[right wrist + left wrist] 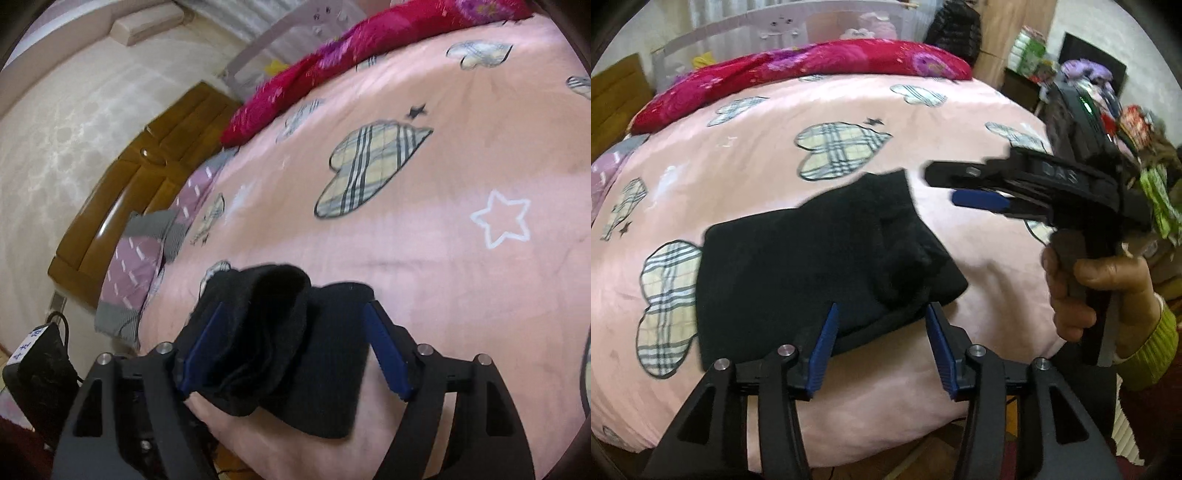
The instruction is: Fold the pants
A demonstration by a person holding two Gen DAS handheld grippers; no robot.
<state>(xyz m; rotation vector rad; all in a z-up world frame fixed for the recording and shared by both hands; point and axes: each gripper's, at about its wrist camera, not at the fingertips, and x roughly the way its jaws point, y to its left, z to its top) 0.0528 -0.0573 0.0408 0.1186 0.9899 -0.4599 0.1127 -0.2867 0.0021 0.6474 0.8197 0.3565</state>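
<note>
Pants [820,258]; hand [1097,291] left-view only

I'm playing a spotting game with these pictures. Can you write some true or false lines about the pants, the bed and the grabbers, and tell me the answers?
1. The pants are black. True.
2. The pants hang in the air. False: they lie folded in a bundle on the pink bedspread.
3. The left gripper pinches the pants tight. False: its blue fingers stand apart at the bundle's near edge.
4. The right gripper is open. True: its fingers stand apart on both sides of the bundle.
5. A red flowered quilt lies along the far side of the bed. True.
6. The bedspread has green frogs on it. False: it has plaid hearts and stars.
</note>
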